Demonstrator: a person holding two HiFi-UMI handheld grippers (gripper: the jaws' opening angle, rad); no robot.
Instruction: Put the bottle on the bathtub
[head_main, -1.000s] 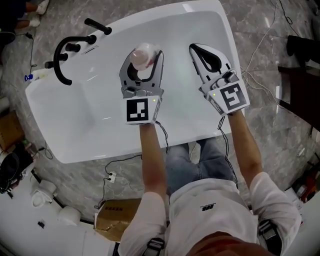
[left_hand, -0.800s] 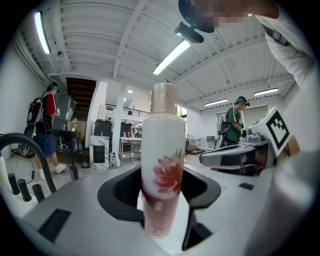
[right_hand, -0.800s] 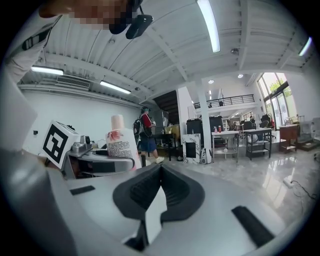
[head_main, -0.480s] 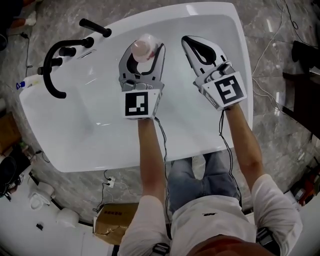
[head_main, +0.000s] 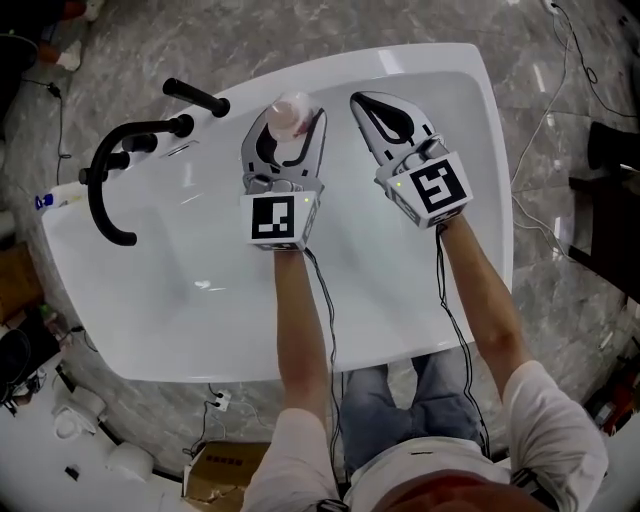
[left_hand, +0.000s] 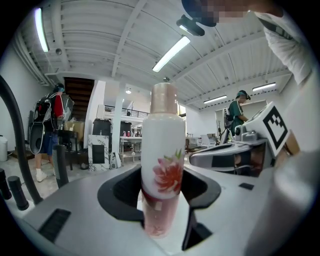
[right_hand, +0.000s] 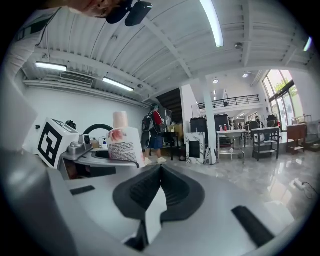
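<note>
The black faucet (head_main: 90, 185) stands far left of the left tongs (head_main: 292, 118), which clamp the bottle (left_hand: 162, 150) upright over the bathtub (head_main: 200, 270), probably so it lands standing; just right, the right tongs (head_main: 362, 102) are pressed together, empty

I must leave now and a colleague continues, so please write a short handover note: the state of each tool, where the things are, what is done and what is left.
Left tool: shut on the bottle, which stands upright between its jaws.
Right tool: shut, empty, beside the left one.
Both are over the far side of the white bathtub; the black faucet is to their left.
Done: the bottle is in grasp, at the tub.
Left: set it on the bathtub and release. Whether its base already touches the rim cannot be told.
</note>
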